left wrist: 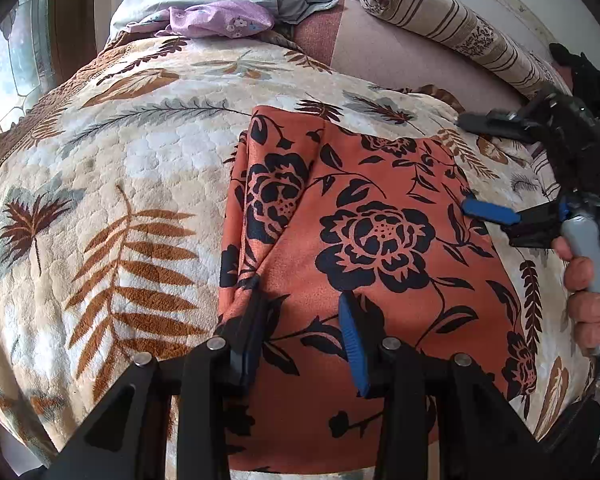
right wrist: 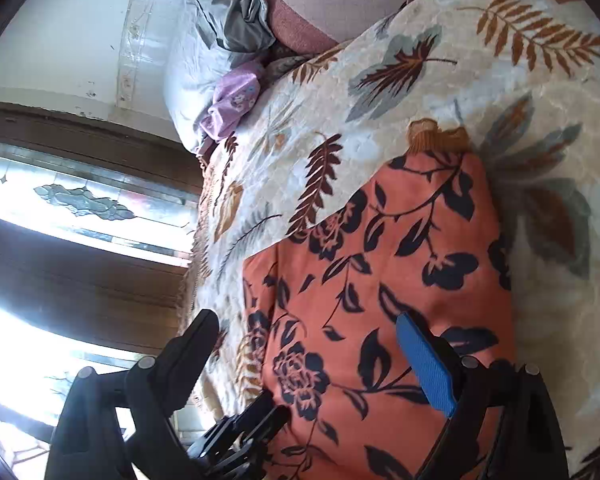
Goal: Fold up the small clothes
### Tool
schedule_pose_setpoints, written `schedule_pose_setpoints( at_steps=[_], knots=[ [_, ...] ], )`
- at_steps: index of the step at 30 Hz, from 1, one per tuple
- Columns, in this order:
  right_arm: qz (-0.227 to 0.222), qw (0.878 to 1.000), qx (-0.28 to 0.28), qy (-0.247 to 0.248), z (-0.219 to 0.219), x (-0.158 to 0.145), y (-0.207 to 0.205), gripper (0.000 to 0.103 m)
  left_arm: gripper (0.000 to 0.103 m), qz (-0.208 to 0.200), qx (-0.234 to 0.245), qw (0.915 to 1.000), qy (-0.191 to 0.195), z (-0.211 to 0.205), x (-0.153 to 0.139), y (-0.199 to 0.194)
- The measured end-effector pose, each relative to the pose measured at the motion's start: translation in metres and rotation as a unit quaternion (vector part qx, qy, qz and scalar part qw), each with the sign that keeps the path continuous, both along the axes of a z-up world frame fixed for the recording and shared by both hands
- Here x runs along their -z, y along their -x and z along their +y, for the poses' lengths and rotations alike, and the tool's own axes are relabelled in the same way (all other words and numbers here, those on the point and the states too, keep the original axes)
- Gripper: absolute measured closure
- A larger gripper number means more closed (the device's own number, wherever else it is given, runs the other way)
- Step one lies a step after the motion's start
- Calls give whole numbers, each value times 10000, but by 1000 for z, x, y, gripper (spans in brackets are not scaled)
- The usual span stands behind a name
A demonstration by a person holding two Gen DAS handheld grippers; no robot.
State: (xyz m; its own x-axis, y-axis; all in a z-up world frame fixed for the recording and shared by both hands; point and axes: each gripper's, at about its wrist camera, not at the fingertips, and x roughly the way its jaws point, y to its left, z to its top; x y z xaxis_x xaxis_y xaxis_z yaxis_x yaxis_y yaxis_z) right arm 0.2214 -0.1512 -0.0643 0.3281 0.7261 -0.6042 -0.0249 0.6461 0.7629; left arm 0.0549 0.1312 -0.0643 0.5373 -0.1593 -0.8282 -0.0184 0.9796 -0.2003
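Orange flowered garment (left wrist: 380, 216), partly folded, lies flat on the leaf-print blanket (left wrist: 100, 184). Left gripper (left wrist: 304, 320) over its near edge, released; right gripper (left wrist: 476, 164) at its right edge, released.

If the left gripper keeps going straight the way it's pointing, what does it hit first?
Probably the orange floral garment itself: the left gripper, open, is low over it. Depth is unclear.
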Motion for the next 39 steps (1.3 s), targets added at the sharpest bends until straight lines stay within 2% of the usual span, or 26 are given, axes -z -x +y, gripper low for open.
schedule_pose_setpoints(
  at_steps=[1, 2, 3, 6, 9, 13, 15, 16, 17, 19, 21, 22, 24, 26, 28, 30, 31, 32, 33, 34, 35, 36, 37, 39],
  knots=[
    [180, 9996, 39, 208, 0, 14, -7, 10, 64, 2, 9, 10000, 31, 0, 0, 0],
    [440, 9990, 43, 86, -1, 34, -11, 10, 64, 5, 10, 10000, 35, 0, 0, 0],
    [408, 9989, 218, -99, -5, 38, -10, 10, 64, 11, 11, 10000, 37, 1, 0, 0],
    [254, 9994, 211, -60, -5, 15, 5, 10, 64, -1, 10, 10000, 51, 1, 1, 0],
    [108, 9996, 68, -253, -11, 4, 46, 10, 64, -24, 25, 10000, 44, 1, 0, 2],
    [-19, 9982, -20, -607, -18, 12, 101, 10, 64, 18, 21, 10000, 61, 1, -1, 1],
    [237, 9981, -226, -522, -12, 29, 108, 10, 64, 10, 7, 9999, 136, 2, -9, 3],
    [193, 9984, -144, -511, -13, 28, 113, 10, 63, -64, -2, 9997, 215, 5, -15, 7],
    [33, 9986, -108, -525, -16, 21, 119, 10, 61, -156, -18, 9995, 277, 9, -21, 10],
    [-404, 9984, -46, -380, -26, 2, 129, 10, 33, -309, -128, 9988, 371, 24, -27, 15],
    [-579, 9981, 226, -46, -44, -6, 127, 10, 24, -355, -397, 9975, 466, 42, -25, 13],
    [-540, 9979, 365, 36, -54, -4, 121, 10, 24, -215, -462, 9971, 557, 51, -20, 8],
    [-281, 9983, 511, 24, -70, 9, 104, 10, 24, 116, -434, 9937, 1030, 62, -8, -5],
    [-162, 9984, 519, 157, -73, 22, 87, 10, 24, 257, -346, 9882, 1470, 67, 0, -14],
    [-31, 9991, 395, 139, -66, 34, 73, 10, 24, 355, -206, 9870, 1552, 62, 7, -23],
    [108, 9996, 216, 140, -48, 48, 62, 11, 25, 628, -25, 9882, 1394, 53, 19, -31],
    [179, 9995, 168, 197, -40, 54, 59, 14, 26, 740, 23, 9893, 1254, 48, 26, -33],
    [106, 9993, 184, 299, -34, 53, 58, 27, 29, 646, 58, 9916, 1116, 44, 26, -32],
    [66, 9991, 106, 404, -28, 51, 58, 31, 49, 599, 112, 9923, 1080, 41, 26, -32],
    [49, 9980, 50, 623, -22, 47, 59, 36, 61, 686, 164, 9901, 1217, 39, 27, -34],
    [-21, 9966, -11, 826, -19, 43, 61, 43, 64, 668, 81, 9908, 1173, 38, 24, -34],
    [-95, 9949, -90, 1003, -16, 38, 62, 48, 72, 603, 123, 9926, 1043, 34, 20, -33],
    [-211, 9928, -152, 1170, -14, 31, 64, 58, 77, 489, 177, 9947, 890, 29, 14, -31],
    [-475, 9885, -249, 1416, -12, 13, 67, 63, 80, 251, 253, 9967, 733, 19, -4, -27]
  ],
)
